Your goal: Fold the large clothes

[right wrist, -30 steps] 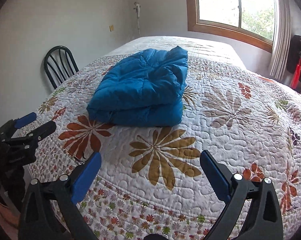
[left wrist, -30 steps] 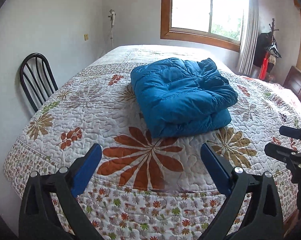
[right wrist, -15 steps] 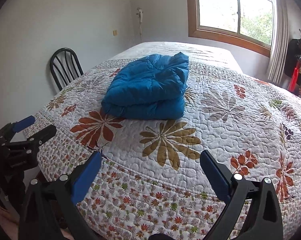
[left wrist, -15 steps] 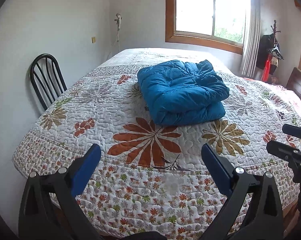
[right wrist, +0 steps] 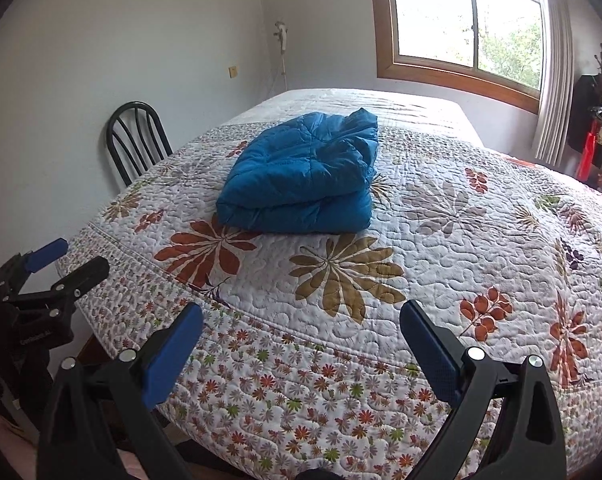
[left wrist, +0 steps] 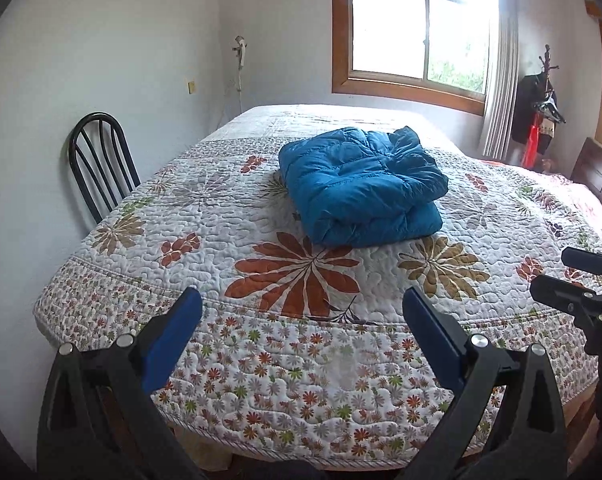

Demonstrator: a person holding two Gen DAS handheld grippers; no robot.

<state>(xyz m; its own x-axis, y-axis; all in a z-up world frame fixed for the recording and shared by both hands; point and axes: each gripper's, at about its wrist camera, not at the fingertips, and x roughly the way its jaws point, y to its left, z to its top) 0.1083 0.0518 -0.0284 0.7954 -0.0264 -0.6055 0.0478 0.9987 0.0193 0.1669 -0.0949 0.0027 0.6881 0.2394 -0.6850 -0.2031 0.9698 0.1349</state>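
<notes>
Jacket: a blue padded jacket [left wrist: 361,184] is seen folded into a thick bundle, with the folded edge turned toward the near side. It is laid on the bed, near the middle of the quilt and well apart from both grippers.
Jacket in the right view: the same bundle [right wrist: 301,176] is shown left of centre, its near edge touching the tips of an orange flower printed on the quilt.
Bed: a white quilt [left wrist: 229,232] printed with orange, tan and grey flowers is spread over the whole bed; a band of small flowers is hung over the near edge.
Left gripper [left wrist: 301,312]: its two blue-padded fingers are spread wide, and nothing is held between them. It is held off the near edge of the bed, apart from the quilt.
Right gripper [right wrist: 301,316]: its fingers are likewise spread wide with nothing between them, and it is held off the near edge of the bed.
Grippers seen from each other: the right one is caught at the right edge of the left view, the left one at the left edge of the right view.
Chair: a black metal chair [left wrist: 101,164] is placed against the left wall, just beside the bed.
Window: a wood-framed window [left wrist: 413,36] is set in the far wall, with a pale curtain [left wrist: 501,92] at its right side.
Coat stand: a stand [left wrist: 539,108] hung with dark and red items is seen in the far right corner.
</notes>
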